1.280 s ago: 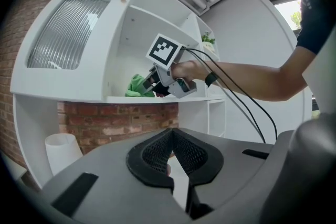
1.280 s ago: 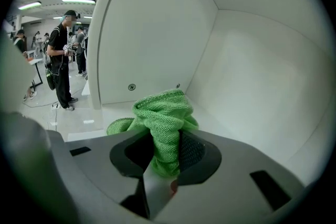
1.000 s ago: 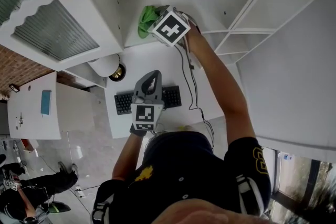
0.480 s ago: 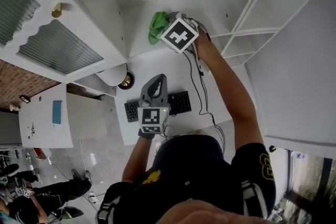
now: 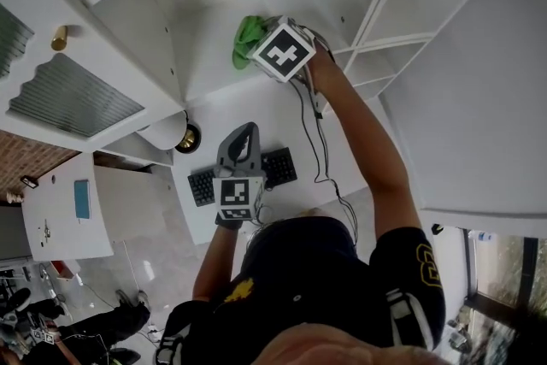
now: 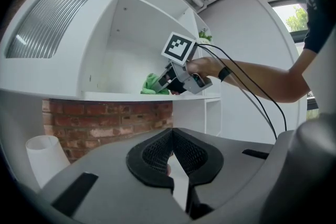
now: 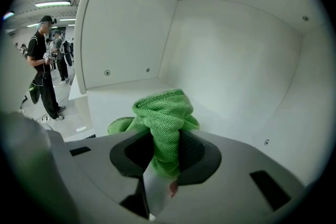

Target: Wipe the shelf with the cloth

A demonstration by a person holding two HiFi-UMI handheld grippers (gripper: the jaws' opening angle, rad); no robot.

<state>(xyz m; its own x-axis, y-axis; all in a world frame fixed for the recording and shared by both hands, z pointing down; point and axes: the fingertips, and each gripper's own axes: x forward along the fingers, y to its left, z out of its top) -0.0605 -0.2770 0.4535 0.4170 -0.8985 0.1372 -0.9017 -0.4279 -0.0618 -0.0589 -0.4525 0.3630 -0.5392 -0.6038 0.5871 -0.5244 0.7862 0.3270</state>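
The green cloth (image 7: 164,118) is bunched up between the jaws of my right gripper (image 7: 165,157), which is shut on it. The cloth rests on the white shelf (image 7: 113,96) inside an open compartment. In the head view, the cloth (image 5: 249,38) shows just left of the right gripper (image 5: 267,55). The left gripper view shows the cloth (image 6: 152,84) on the shelf's front part (image 6: 131,96). My left gripper (image 5: 244,132) hangs lower, over the desk, shut with nothing in it. Its jaws (image 6: 170,157) point up toward the shelf.
A black keyboard (image 5: 202,181) and a white lamp shade (image 5: 167,131) sit on the white desk (image 5: 256,107) below. A ribbed-glass cabinet door (image 5: 73,103) with a brass knob (image 5: 58,37) flanks the shelf on the left. Brick wall (image 6: 105,123) runs under the shelf. People (image 7: 44,60) stand far left.
The head view has swayed. The right gripper with the cloth has shifted slightly on the shelf, first right, then back left. The left gripper stays low over the keyboard.
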